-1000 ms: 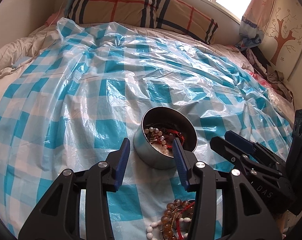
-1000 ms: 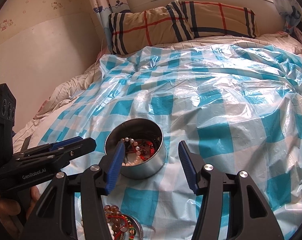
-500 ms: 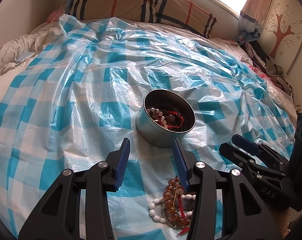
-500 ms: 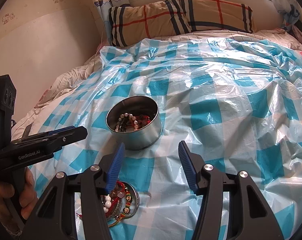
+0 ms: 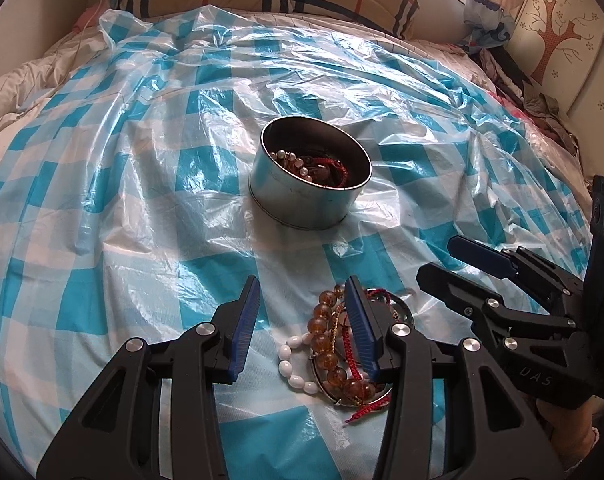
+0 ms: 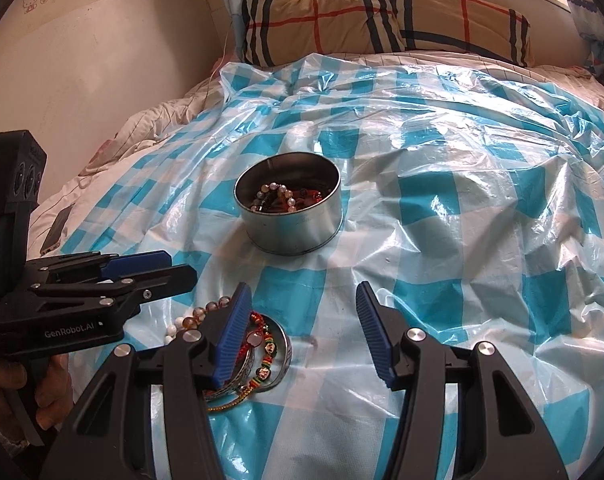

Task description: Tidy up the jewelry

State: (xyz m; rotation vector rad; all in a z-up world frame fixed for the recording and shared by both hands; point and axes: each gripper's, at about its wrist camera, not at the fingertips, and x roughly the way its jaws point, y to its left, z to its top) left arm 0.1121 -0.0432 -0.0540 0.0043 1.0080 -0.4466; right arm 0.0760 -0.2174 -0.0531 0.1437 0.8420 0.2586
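Noted both grippers, left (image 5: pixel 302 316) and right (image 6: pixel 304 328), wide and empty over near bracelets (image 5: pixel 338 354), tin (image 5: pixel 310 184) beyond; judged tangled strands likely to snag and drag neighbours.

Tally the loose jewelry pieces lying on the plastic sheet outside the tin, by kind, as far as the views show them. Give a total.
Amber bead bracelet: 1
White bead bracelet: 1
Red cord bracelet: 1
Metal bangle: 1
Multicoloured charm bracelet: 1
Total: 5 distinguishable; the pile overlaps and sits partly behind gripper fingers, so more may be hidden. Pieces inside the tin are not counted.
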